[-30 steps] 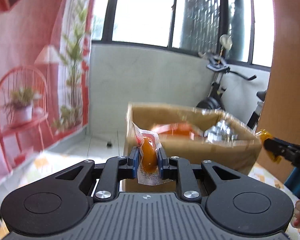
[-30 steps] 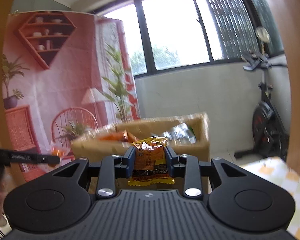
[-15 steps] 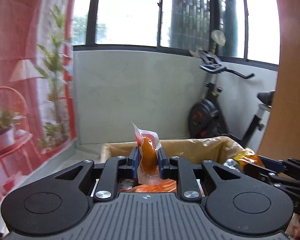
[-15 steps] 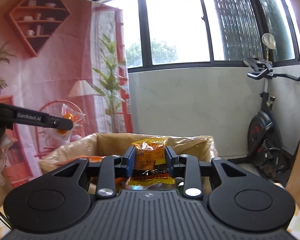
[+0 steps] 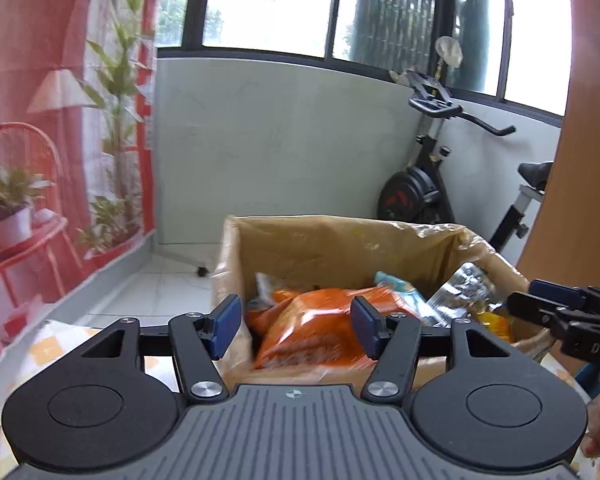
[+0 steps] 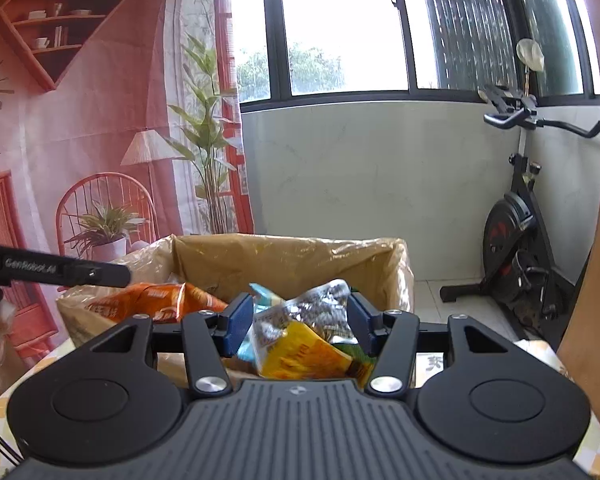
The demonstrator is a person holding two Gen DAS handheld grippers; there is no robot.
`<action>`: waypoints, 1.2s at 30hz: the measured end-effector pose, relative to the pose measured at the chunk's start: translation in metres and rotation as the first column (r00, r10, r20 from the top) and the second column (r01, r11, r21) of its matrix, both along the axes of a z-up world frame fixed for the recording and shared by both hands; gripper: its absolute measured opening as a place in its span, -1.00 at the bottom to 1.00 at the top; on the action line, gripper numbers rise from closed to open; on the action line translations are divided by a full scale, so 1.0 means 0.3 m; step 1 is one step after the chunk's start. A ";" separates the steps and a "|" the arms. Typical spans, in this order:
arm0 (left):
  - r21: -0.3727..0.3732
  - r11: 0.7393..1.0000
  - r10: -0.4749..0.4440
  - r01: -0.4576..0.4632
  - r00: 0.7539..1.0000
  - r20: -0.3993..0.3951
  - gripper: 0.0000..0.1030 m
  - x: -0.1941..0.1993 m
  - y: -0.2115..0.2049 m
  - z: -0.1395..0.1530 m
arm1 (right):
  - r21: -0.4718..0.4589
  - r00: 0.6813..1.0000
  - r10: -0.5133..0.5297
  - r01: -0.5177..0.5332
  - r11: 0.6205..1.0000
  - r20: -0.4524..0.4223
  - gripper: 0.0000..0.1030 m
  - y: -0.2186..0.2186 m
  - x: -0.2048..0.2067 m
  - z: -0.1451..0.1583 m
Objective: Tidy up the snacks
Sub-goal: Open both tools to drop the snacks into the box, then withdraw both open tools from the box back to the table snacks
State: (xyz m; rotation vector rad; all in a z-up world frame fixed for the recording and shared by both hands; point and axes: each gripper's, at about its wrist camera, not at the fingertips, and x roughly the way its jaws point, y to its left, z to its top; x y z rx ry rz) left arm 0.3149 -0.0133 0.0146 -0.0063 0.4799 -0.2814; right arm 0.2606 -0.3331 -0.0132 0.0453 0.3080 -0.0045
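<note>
Both grippers are hanging over the cardboard box (image 5: 340, 240) with their jaws parted and nothing pressed between the blue pads. Left gripper (image 5: 296, 326) is sitting above the near-left side of the box; its jaws have just been opening, and the gap is framing only the big orange snack bag (image 5: 320, 328) lying inside — the pads are standing clear of it. Right gripper (image 6: 300, 324) is pointing into the same box from the other side; its jaws have likewise just been opening, and a yellow snack packet (image 6: 300, 354) is lying loose below and between them, beside a silver patterned pouch (image 6: 320, 312), touching neither pad as far as can be seen. Snacks are piling up in the box: orange bag to the left, silver and light-blue wrappers to the right. An exercise bike (image 6: 520, 232) is standing by the pale wall behind, and a pink printed backdrop (image 6: 80, 140) is hanging on the left. A checked tablecloth (image 5: 56, 344) is showing under the box.
</note>
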 end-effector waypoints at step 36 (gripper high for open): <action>-0.017 0.995 -0.103 0.102 0.980 -0.173 0.31 -0.293 0.040 -0.378 | 0.081 0.985 0.090 -0.078 0.994 -0.151 0.08 0.199 -0.237 -0.328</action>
